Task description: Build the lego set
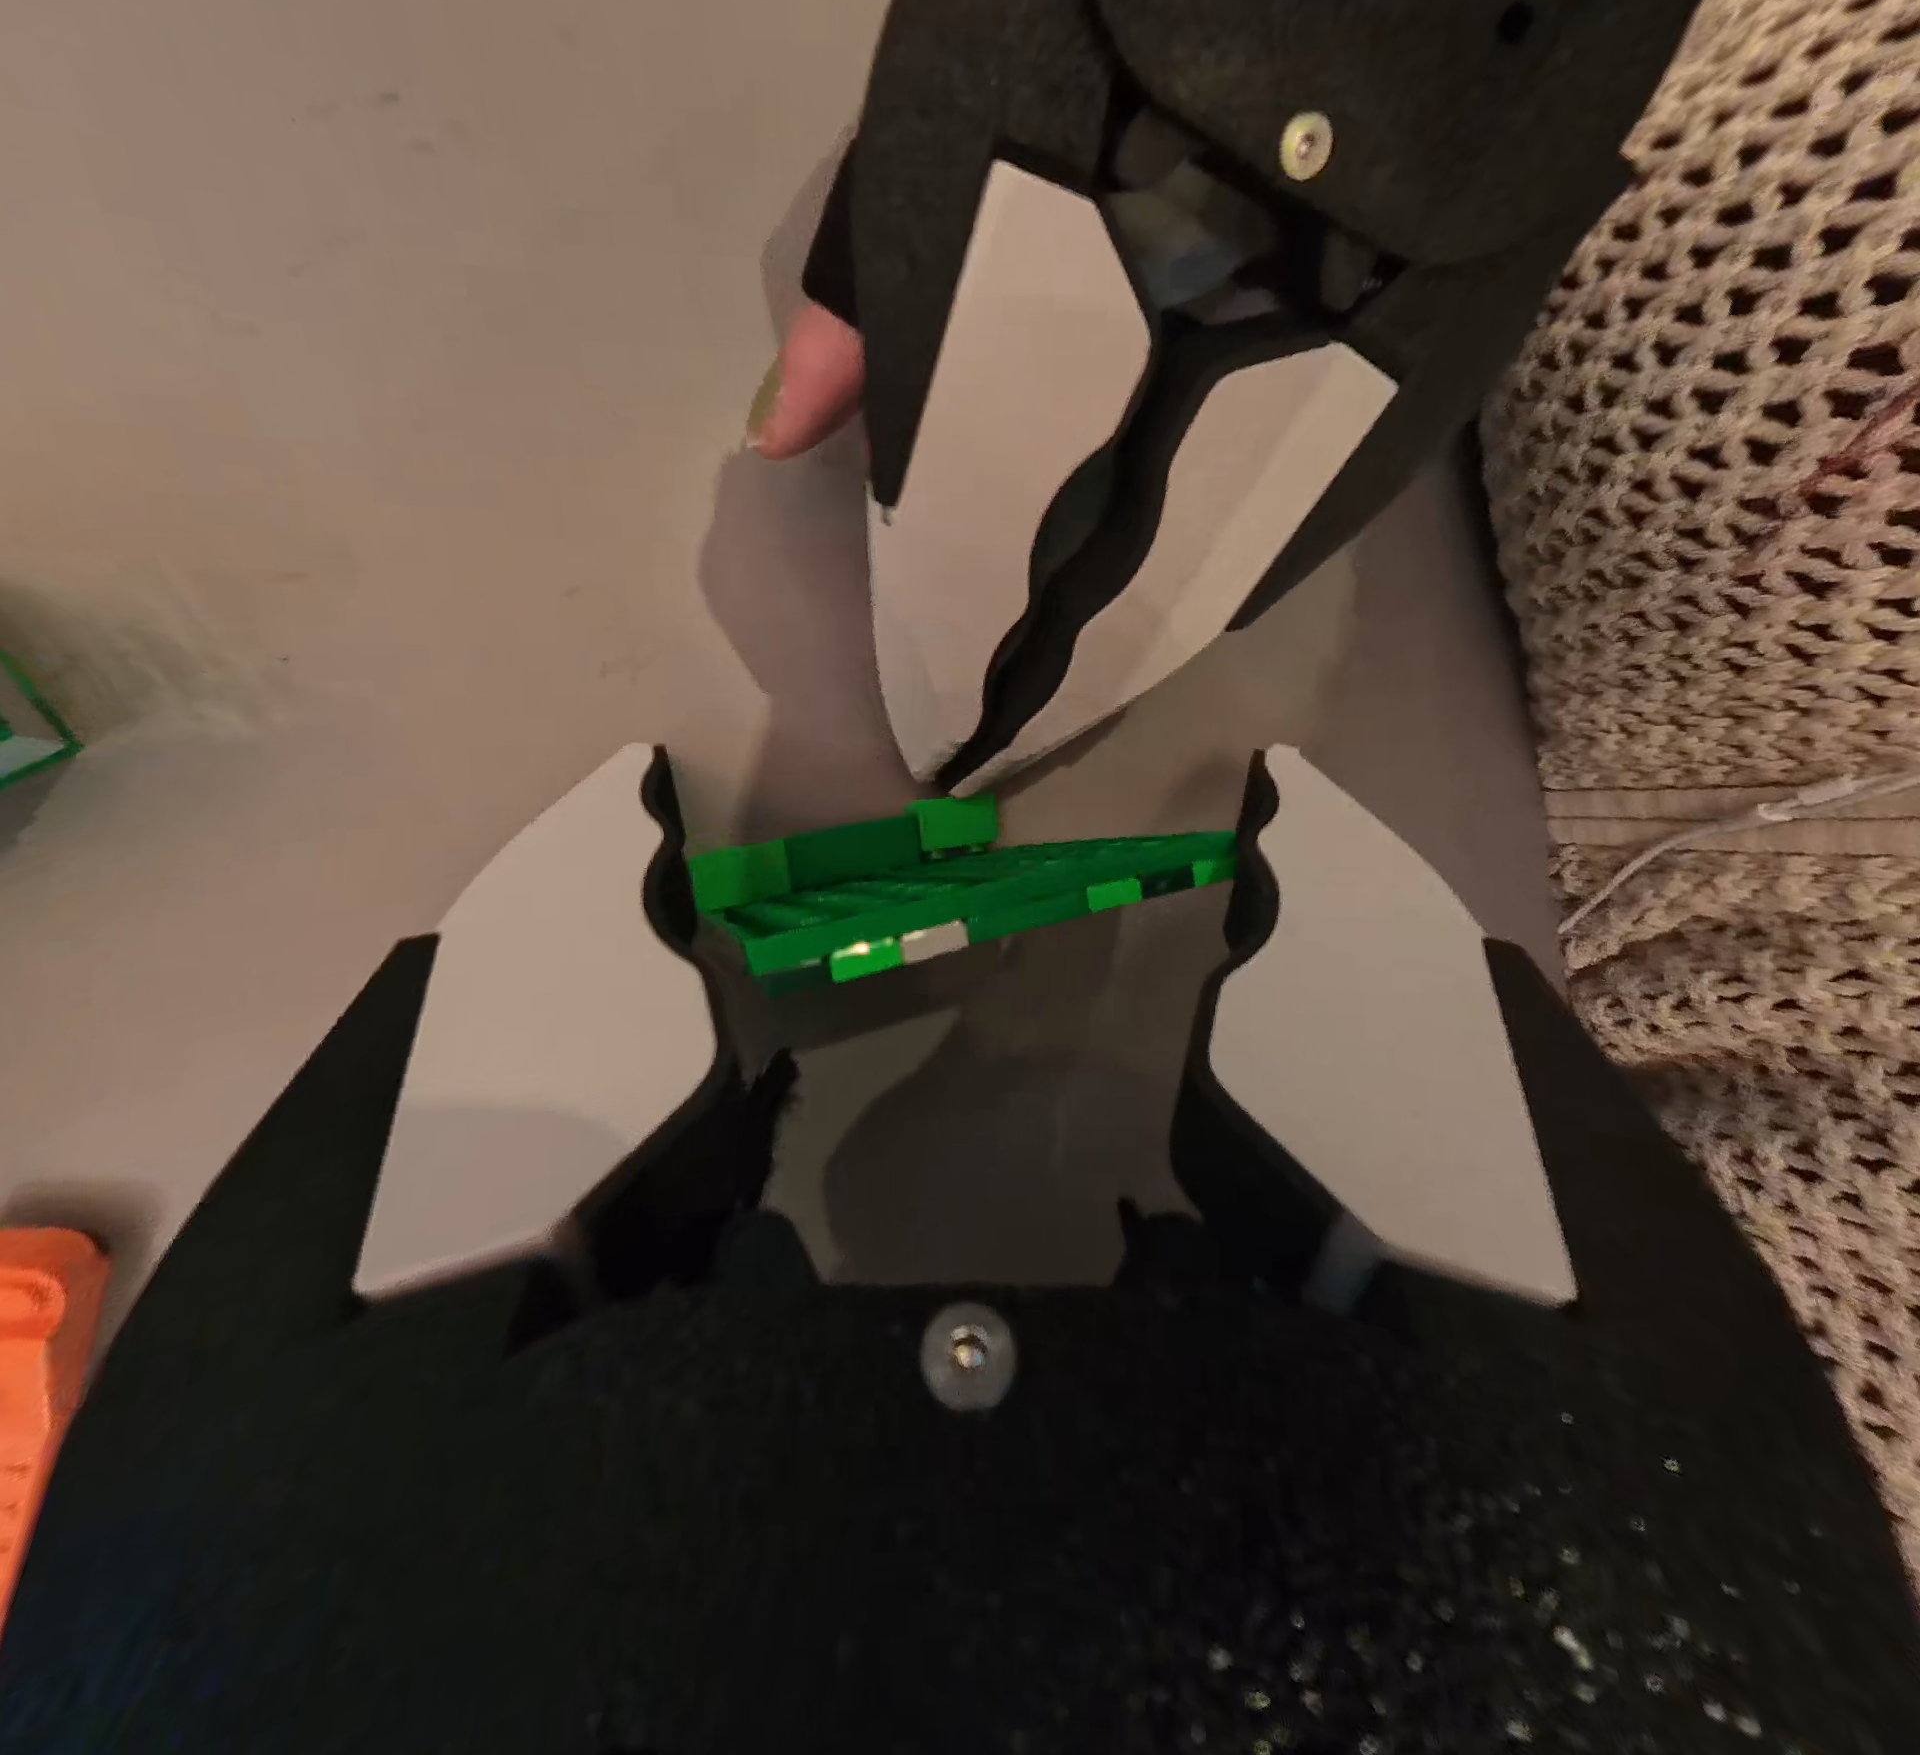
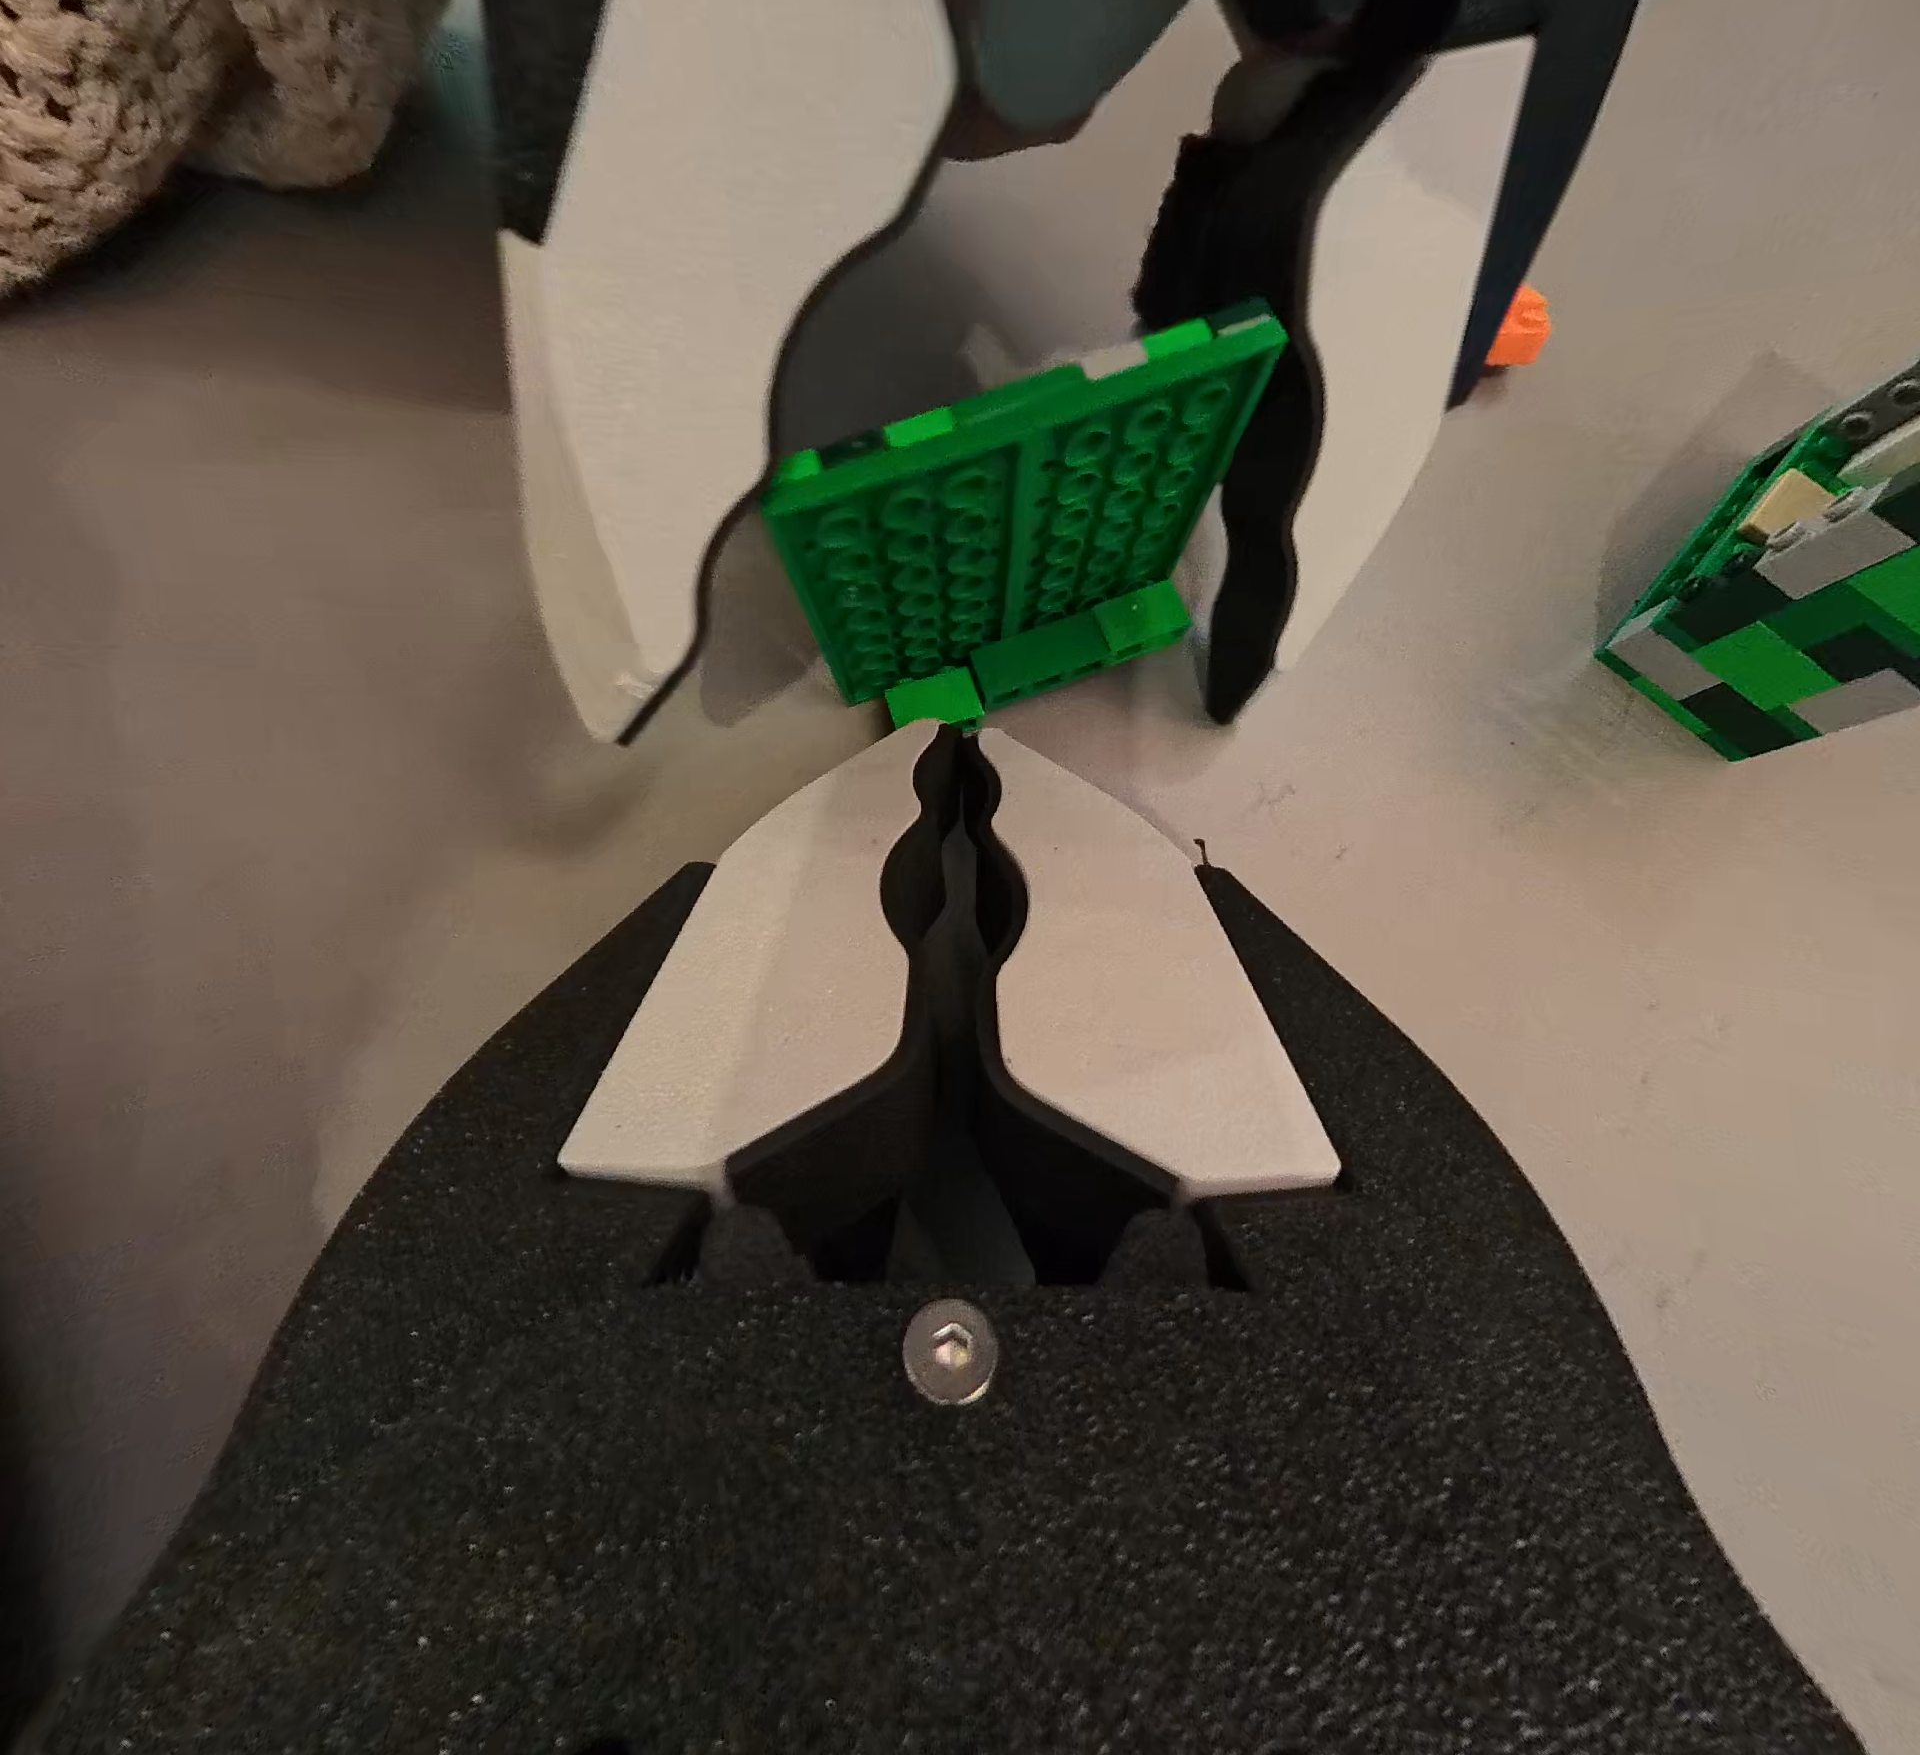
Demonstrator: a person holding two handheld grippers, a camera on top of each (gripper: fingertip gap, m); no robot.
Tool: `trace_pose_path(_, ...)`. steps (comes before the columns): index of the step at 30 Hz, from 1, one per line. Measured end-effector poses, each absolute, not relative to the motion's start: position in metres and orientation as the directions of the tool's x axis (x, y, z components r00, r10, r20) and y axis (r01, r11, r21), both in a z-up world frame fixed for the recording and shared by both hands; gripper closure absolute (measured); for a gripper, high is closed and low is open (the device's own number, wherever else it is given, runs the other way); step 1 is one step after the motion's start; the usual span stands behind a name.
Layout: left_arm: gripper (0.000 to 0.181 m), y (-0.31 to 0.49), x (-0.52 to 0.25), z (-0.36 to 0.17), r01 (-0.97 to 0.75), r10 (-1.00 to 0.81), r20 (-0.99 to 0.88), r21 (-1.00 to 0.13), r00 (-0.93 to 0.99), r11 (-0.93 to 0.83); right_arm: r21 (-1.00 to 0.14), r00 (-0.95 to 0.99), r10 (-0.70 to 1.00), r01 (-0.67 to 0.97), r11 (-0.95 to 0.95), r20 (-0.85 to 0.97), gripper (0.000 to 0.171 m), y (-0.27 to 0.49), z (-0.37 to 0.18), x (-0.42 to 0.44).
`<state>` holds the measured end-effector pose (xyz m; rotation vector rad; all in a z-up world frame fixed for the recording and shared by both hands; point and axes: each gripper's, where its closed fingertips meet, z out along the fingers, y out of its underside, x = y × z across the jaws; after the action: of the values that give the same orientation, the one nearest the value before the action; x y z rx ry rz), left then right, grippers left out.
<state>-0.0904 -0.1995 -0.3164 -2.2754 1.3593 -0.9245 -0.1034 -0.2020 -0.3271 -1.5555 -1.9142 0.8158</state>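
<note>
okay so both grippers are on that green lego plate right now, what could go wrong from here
1. The left gripper pinches the green plate assembly only by its side edges, off the table, so a push could twist it loose.
2. The right gripper, jaws closed, touches the small green brick with just its tips; it could slip off or pop the brick away.
3. The finished green and grey block stands close beside the grippers and could get knocked.
</note>
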Motion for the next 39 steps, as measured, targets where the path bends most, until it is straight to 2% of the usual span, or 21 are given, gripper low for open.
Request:
trace_pose_path(12, 0.063, -0.199, -0.108, -0.322, -0.621, -0.867, 0.258, -0.613, 0.426, -0.488, -0.745, -0.19, 0.981, 0.65, 0.15, 0.032, 0.171, -0.202, -0.327, -0.103)
trace_pose_path(19, 0.09, -0.203, -0.117, -0.329, -0.609, -0.87, 0.104, -0.674, 0.483, -0.418, -0.747, -0.192, 0.981, 0.647, 0.15, 0.031, 0.171, -0.202, -0.326, -0.103)
trace_pose_path(24, 0.094, -0.197, -0.112, -0.329, -0.582, -0.87, 0.076, -0.714, 0.487, -0.389, -0.748, -0.193, 0.981, 0.647, 0.15, 0.03, 0.171, -0.201, -0.326, -0.104)
trace_pose_path(26, 0.106, -0.194, -0.113, -0.33, -0.587, -0.868, 0.045, -0.72, 0.494, -0.371, -0.749, -0.198, 0.98, 0.645, 0.154, 0.031, 0.171, -0.201, -0.326, -0.105)
trace_pose_path(39, 0.107, -0.193, -0.111, -0.331, -0.559, -0.864, 0.03, -0.751, 0.502, -0.35, -0.762, -0.206, 0.978, 0.638, 0.11, -0.031, 0.171, -0.203, -0.324, -0.107)
